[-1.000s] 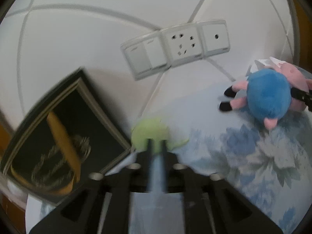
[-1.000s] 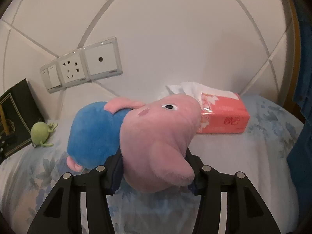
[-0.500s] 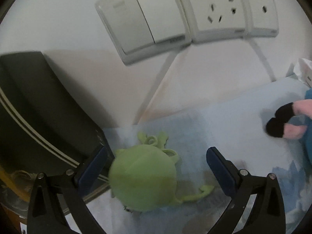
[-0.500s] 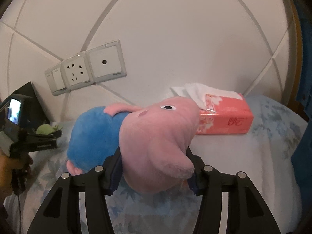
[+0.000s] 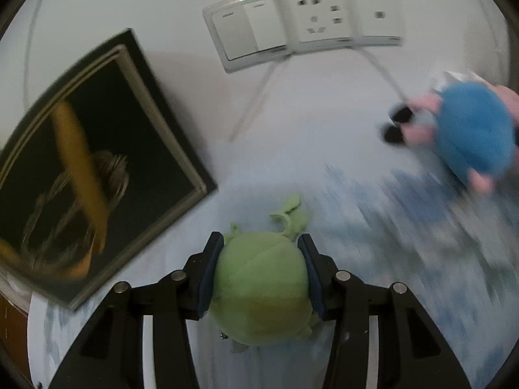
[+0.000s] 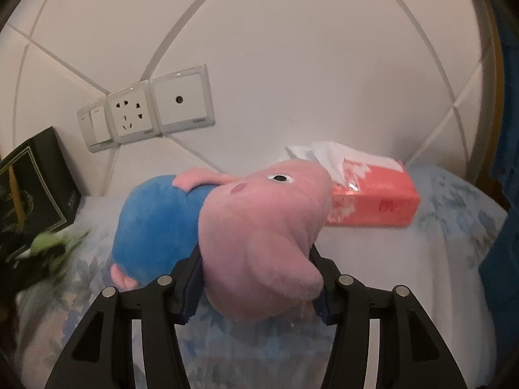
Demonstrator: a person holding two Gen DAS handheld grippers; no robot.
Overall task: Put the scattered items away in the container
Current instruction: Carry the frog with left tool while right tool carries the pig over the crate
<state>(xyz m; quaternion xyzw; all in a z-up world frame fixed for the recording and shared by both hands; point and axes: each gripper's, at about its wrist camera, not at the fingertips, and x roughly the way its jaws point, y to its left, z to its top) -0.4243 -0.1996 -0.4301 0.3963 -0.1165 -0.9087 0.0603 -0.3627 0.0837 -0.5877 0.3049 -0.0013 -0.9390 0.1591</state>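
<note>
Much of the left wrist view is smeared by motion blur, so the pale blue floral cloth [image 5: 405, 243] is seen only as streaks at 3 to 4 o'clock. In the right wrist view the small round green plush toy [image 6: 48, 243] appears only as a blurred smudge at 9 o'clock. The left gripper [image 5: 259, 259] is clamped on this green toy [image 5: 259, 288], whose underside is hidden between the fingers. At 9 o'clock a black box with gold trim [image 5: 87, 168] is leaned against the white panelled wall [image 5: 129, 6]; its lower edge is cut off and no opening can be made out. The right gripper [image 6: 256, 275] is closed around the pink head of a pink and blue plush pig [image 6: 259, 223], its legs hidden. A red tissue box [image 6: 373, 204] is seen at 2 o'clock, white tissue protruding from it. White wall sockets [image 6: 146, 113] are mounted at 10 o'clock.
</note>
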